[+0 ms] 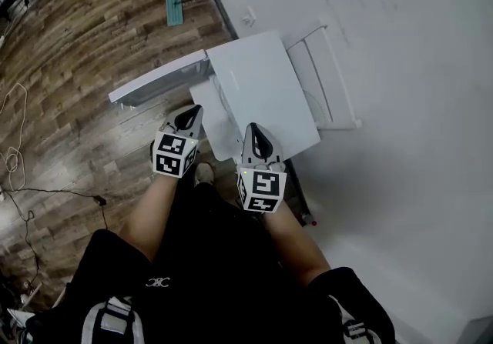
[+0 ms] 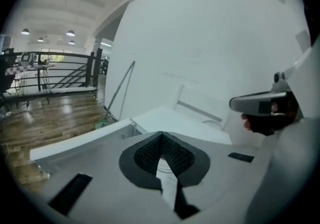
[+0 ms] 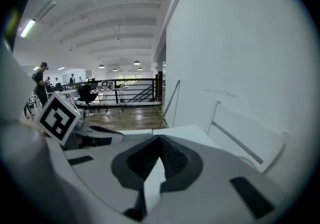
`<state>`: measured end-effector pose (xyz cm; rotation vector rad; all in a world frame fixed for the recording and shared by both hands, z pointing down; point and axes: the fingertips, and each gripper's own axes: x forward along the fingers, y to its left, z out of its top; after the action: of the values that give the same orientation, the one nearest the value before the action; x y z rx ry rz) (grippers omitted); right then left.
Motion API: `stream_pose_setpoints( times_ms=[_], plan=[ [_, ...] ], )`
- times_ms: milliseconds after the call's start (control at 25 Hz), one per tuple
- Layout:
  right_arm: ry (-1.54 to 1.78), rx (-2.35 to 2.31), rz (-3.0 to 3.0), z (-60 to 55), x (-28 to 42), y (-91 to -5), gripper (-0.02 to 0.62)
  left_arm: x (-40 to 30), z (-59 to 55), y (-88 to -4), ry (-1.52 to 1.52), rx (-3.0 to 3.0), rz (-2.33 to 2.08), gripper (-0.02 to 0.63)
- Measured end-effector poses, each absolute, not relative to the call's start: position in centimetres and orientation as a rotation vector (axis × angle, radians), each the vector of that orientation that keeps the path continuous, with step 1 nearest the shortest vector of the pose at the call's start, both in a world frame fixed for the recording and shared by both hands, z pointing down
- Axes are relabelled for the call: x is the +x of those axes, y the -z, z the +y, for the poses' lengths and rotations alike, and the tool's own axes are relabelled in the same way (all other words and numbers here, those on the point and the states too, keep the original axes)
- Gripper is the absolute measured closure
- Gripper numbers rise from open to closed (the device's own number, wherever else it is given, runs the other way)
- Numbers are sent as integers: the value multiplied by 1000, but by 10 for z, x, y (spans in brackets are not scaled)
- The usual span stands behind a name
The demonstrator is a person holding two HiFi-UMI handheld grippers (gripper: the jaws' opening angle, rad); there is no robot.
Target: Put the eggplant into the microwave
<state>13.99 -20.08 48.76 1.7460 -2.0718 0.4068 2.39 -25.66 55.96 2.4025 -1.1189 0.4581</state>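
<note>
No eggplant shows in any view. The white microwave point(image 1: 262, 88) stands below me against the wall, its door point(image 1: 158, 81) swung open to the left. Its top point(image 2: 175, 120) also shows beyond the left jaws and past the right jaws point(image 3: 185, 132). My left gripper point(image 1: 190, 113) hangs above the door hinge area, jaws shut and empty, its tips point(image 2: 161, 135) meeting. My right gripper point(image 1: 256, 132) is over the microwave's near edge, jaws closed to a point point(image 3: 160, 140) with nothing between them. The inside of the microwave is hidden.
A white rack point(image 1: 327, 77) leans on the wall right of the microwave. A green-headed mop point(image 1: 176, 5) stands on the wooden floor behind it. Cables point(image 1: 15, 158) lie on the floor at left. A railing point(image 2: 50, 72) and a distant person point(image 3: 41, 80) are far off.
</note>
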Motion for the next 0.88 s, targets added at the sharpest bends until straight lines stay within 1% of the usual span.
stream_pose_setpoints(
  times_ms=[240, 400, 600, 880],
  plan=[
    [-411, 1808, -2191, -198, 128, -429, 588, 6, -227, -445, -390, 2449, -1232, 607],
    [-344, 1808, -2311, -201, 109, -387, 588, -8, -219, -392, -329, 2472, -1328, 607],
    [-299, 1792, -2401, -198, 88, -360, 588, -21, -207, -362, -277, 2478, -1400, 607],
    [-279, 1748, -2441, -196, 64, -356, 588, -40, -202, -352, -234, 2494, -1458, 607]
  ],
)
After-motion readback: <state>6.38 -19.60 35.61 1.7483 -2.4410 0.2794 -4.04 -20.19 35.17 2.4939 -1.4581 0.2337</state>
